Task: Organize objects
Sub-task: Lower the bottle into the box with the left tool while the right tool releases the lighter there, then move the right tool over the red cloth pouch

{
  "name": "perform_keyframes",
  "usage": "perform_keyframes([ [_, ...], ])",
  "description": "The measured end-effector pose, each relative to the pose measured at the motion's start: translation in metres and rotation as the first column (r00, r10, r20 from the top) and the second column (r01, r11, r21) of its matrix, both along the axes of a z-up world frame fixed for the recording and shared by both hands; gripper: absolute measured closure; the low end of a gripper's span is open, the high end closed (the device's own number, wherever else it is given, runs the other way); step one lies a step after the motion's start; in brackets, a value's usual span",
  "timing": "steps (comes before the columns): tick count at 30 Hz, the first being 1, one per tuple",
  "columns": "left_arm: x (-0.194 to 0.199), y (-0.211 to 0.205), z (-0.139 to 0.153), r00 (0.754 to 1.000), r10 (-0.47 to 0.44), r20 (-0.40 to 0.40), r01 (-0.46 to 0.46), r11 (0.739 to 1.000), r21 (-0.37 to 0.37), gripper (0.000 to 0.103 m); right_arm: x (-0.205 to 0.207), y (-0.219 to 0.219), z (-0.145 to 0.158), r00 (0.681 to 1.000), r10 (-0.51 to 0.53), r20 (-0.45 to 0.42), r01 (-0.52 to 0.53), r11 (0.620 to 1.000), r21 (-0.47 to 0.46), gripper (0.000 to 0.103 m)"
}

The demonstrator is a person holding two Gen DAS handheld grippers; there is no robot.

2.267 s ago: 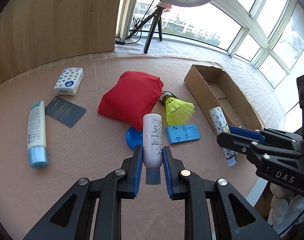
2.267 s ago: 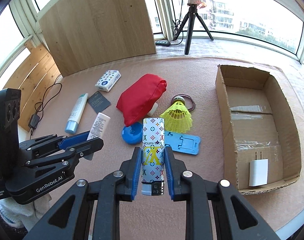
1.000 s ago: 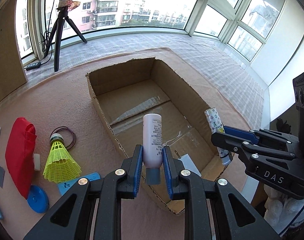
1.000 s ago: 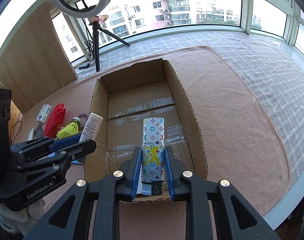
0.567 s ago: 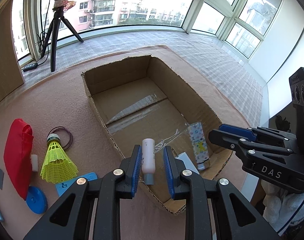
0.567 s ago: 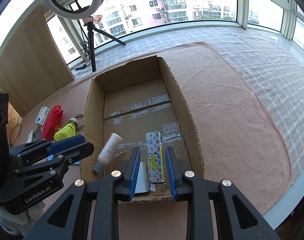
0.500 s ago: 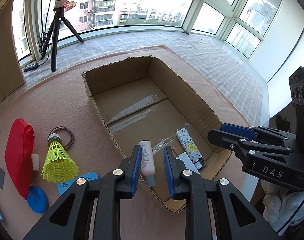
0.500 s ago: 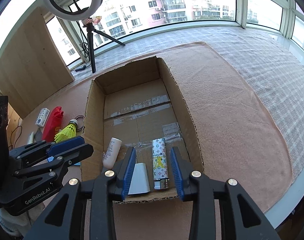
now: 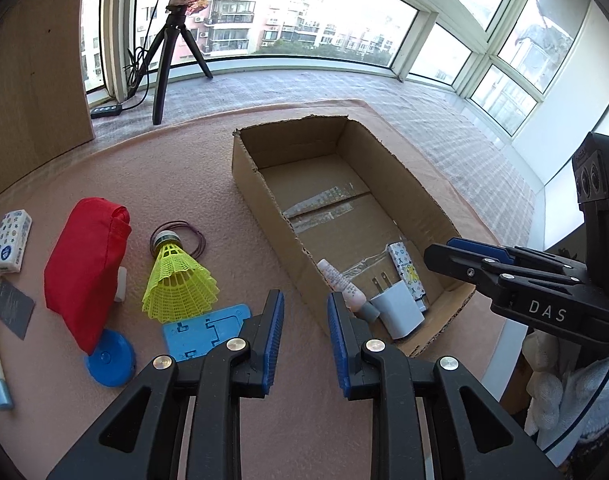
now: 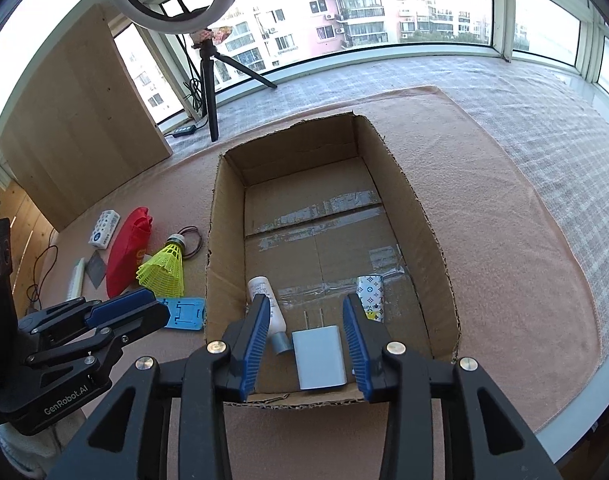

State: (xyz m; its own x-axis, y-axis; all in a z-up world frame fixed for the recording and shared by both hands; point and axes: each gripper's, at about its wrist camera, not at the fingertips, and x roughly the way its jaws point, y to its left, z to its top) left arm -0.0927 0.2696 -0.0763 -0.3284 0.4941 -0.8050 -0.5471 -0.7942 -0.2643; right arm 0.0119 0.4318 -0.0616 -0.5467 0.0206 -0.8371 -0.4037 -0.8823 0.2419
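Both my jaws are spread apart and hold nothing. My left gripper (image 9: 303,322) hangs over the near left wall of the cardboard box (image 9: 264,184), and my right gripper (image 10: 306,330) hangs over the near end of the same box. Inside the box, at its near end, lie three things: the white bottle (image 10: 265,300) at the left, the white charger (image 10: 319,356) in the middle, and the patterned lighter (image 10: 370,292) at the right. The charger lies between my right jaws but below them, not touched. The left wrist view shows more of what is outside the box, on the tabletop (image 9: 208,176) at its left: the red pouch (image 9: 84,264), the yellow shuttlecock (image 9: 176,276), the blue phone stand (image 9: 204,330), and the blue disc (image 9: 110,358). The right wrist view shows the whole box floor with its tape.
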Motion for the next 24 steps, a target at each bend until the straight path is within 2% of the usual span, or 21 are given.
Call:
perform_keyframes([
  [8, -0.003, -0.084, 0.004, 0.989, 0.146, -0.002, -0.146, 0.989, 0.006, 0.079, -0.036, -0.037, 0.008, 0.995, 0.102, -0.021, -0.102, 0.994, -0.029, 0.068],
  [16, -0.004, -0.182, 0.001, 0.952, 0.306, 0.003, -0.305, 0.952, -0.029, 0.079, -0.09, -0.078, 0.008, 0.975, 0.22, -0.011, -0.22, 0.974, -0.042, 0.068],
  [20, 0.001, -0.222, 0.0, 0.93, 0.367, 0.002, -0.367, 0.93, -0.032, 0.079, -0.121, -0.096, 0.003, 0.965, 0.263, -0.009, -0.264, 0.962, -0.065, 0.056],
  [24, 0.007, -0.252, 0.0, 0.914, 0.406, 0.004, -0.405, 0.913, -0.035, 0.079, -0.155, -0.107, -0.003, 0.961, 0.277, 0.002, -0.276, 0.957, -0.087, 0.055],
])
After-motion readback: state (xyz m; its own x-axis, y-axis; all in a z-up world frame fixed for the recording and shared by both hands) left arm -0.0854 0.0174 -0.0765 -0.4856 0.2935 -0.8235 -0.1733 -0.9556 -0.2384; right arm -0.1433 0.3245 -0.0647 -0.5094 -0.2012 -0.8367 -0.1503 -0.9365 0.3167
